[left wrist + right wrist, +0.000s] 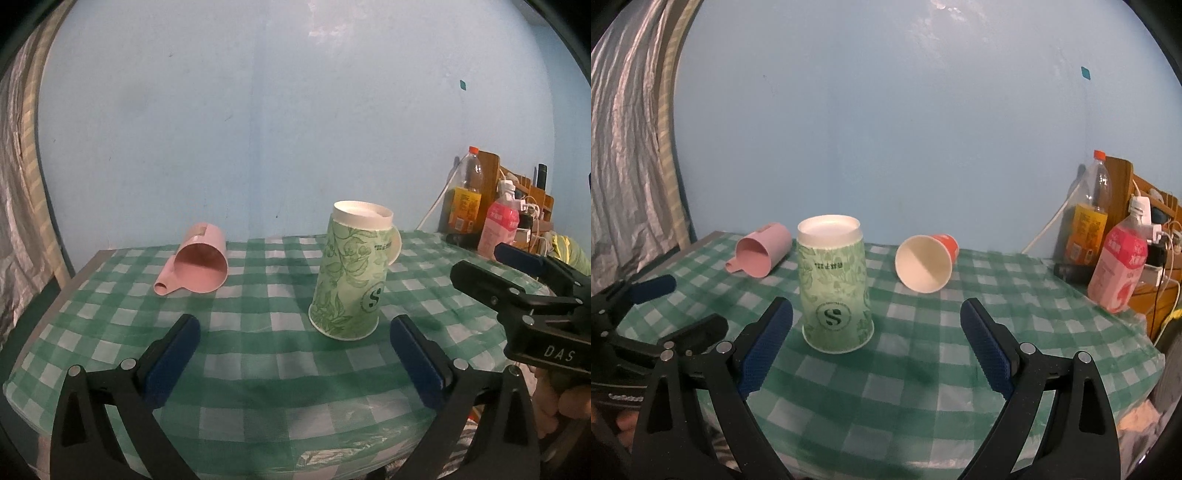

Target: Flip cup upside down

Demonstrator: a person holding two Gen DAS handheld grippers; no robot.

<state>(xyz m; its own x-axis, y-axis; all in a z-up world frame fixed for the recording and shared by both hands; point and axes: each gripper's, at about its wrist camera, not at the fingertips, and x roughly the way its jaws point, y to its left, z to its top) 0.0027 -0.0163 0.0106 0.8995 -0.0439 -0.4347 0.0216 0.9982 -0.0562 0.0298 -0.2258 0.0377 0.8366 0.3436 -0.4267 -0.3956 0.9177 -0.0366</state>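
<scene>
A green leaf-patterned paper cup (349, 275) (834, 291) stands upside down on the green checked tablecloth (258, 354) (912, 373), its white base facing up. A pink plastic cup with a handle (199, 260) (761, 254) lies on its side at the back left, mouth toward me. An orange paper cup (928, 261) lies on its side behind the green cup; only its white edge (396, 245) shows in the left wrist view. My left gripper (295, 326) is open and empty, just in front of the green cup. My right gripper (877, 308) is open and empty, the green cup near its left finger. Each gripper also shows in the other view (517, 273) (670, 306).
At the right beyond the table edge stand a brown drink bottle (467, 199) (1089, 218), a pink bottle (498, 221) (1119, 262), a wooden rack (517, 184) with chargers and cables. A blue wall is behind; a curtain (624, 147) hangs at the left.
</scene>
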